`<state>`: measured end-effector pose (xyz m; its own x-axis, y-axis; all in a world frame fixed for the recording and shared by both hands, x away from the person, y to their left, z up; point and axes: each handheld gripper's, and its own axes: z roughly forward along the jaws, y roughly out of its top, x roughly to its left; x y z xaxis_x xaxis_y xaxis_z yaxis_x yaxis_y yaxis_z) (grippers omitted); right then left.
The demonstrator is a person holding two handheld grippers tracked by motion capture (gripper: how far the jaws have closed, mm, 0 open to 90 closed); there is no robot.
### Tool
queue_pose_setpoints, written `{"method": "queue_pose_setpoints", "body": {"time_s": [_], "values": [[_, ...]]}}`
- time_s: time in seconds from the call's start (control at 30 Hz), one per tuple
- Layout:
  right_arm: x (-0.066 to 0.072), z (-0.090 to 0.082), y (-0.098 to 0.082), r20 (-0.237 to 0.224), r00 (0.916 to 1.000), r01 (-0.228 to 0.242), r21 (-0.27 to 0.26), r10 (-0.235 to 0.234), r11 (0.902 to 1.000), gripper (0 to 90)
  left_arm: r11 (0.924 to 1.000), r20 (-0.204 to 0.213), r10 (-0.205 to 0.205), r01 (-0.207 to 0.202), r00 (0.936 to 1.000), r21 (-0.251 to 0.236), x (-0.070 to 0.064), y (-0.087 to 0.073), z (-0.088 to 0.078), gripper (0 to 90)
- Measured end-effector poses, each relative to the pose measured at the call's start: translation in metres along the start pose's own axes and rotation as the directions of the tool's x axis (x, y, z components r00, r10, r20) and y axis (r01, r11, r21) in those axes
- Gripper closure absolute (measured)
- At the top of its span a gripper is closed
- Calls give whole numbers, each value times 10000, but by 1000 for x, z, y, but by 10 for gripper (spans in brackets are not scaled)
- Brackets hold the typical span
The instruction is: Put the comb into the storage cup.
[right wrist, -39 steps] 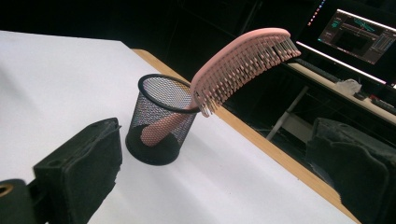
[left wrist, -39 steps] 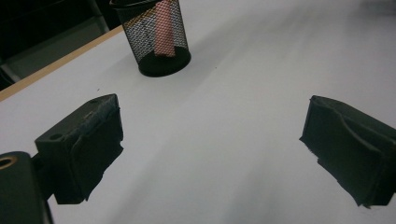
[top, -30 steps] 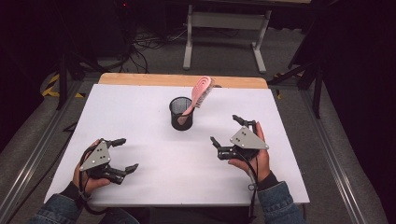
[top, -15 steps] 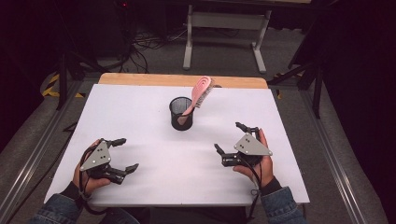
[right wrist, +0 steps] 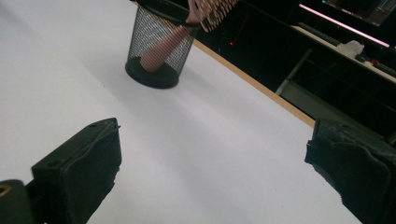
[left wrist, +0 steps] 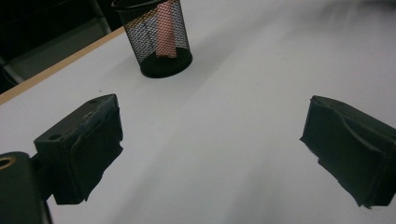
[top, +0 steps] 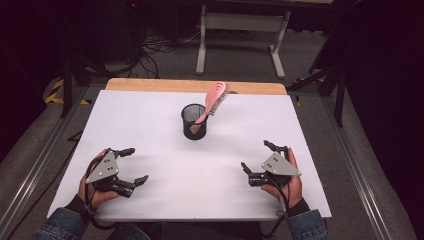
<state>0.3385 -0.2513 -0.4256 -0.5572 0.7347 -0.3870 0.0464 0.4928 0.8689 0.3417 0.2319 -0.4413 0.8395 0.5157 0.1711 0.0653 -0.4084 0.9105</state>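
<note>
Pink hairbrush (top: 214, 102) sits handle-down in the black mesh cup (top: 193, 121) mid-surface, leaning on the rim. Left gripper (top: 129, 165) and right gripper (top: 256, 156) rest near the front edge, jaws wide open and empty, well apart from the cup.

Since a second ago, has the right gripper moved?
Yes. In the high view the right gripper has pulled back toward the person's edge of the table, farther from the mesh cup. Its jaws stand open.

Probably lab; floor cables (top: 155, 47); metal stand (top: 240, 22)
</note>
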Motion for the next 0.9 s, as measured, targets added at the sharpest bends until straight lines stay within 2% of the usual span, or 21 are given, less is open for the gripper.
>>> {"method": "queue_pose_setpoints", "body": {"time_s": [0.1,0.17,0.27,0.33,0.57,0.9], "values": [[-2,-5,-10,147,9999,21,194,-24,9998,32,10000,0,5,-5,10000,-18,0,0,0,56],[-5,-9,-16,202,9997,-158,197,154,9997,33,10000,-7,-13,13,10000,-27,1,0,0,56],[-5,-14,-27,404,9992,-40,237,31,9997,36,10000,-33,19,-19,10000,-30,1,1,0,55],[-6,-18,-31,412,9990,-205,135,199,9997,41,10000,-58,30,-30,10000,-16,1,1,1,55],[-8,-22,-38,271,9979,-596,84,593,9982,41,10000,-203,31,-30,9998,17,1,1,1,51],[-5,-19,-36,94,9982,-599,-22,599,9982,40,9999,-161,153,-152,9998,58,0,0,1,46]]}}
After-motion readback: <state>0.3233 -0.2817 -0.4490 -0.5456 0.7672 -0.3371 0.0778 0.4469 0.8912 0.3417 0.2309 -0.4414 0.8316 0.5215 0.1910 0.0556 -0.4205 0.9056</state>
